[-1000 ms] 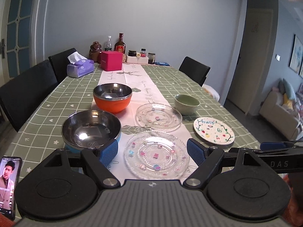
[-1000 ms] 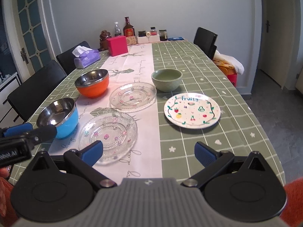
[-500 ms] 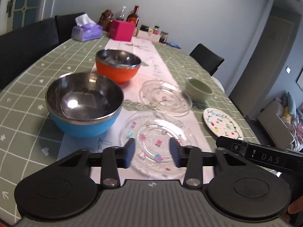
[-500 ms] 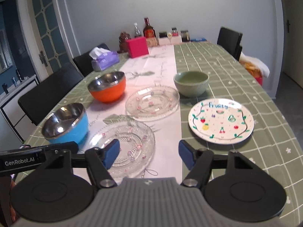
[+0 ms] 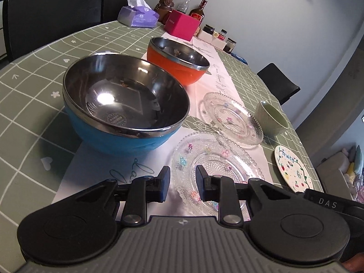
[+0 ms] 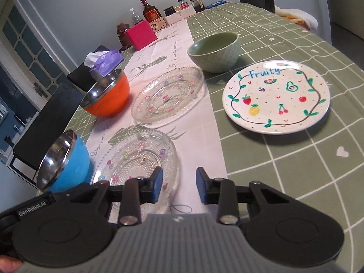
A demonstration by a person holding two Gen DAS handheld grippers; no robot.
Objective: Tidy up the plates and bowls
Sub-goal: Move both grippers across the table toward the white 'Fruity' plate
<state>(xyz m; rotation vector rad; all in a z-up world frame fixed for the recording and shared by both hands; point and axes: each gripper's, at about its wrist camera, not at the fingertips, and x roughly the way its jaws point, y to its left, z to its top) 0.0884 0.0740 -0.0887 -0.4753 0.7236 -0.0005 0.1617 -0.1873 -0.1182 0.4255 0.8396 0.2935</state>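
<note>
A blue steel-lined bowl point(image 5: 122, 109) point(image 6: 66, 163) and an orange one point(image 5: 179, 61) point(image 6: 107, 95) stand on the left. Two clear glass plates lie on the runner, the near one point(image 5: 213, 168) point(image 6: 141, 157) and the far one point(image 5: 232, 118) point(image 6: 168, 95). A green bowl point(image 5: 271, 119) point(image 6: 215, 51) and a white "Fruity" plate point(image 5: 293, 170) point(image 6: 276, 96) sit on the right. My left gripper point(image 5: 181, 182) hovers low over the near glass plate's left rim, narrowly open and empty. My right gripper point(image 6: 178, 185) hovers by that plate's right rim, narrowly open and empty.
A green checked tablecloth point(image 6: 318, 159) with a white runner covers the table. At the far end stand a pink box point(image 5: 182, 26), a tissue box point(image 5: 137, 16), bottles and jars point(image 6: 179, 9). Black chairs point(image 5: 52, 16) line the sides.
Both grippers have dropped low and moved in toward the near glass plate from either side. Their jaws have narrowed from wide open to a small gap.
</note>
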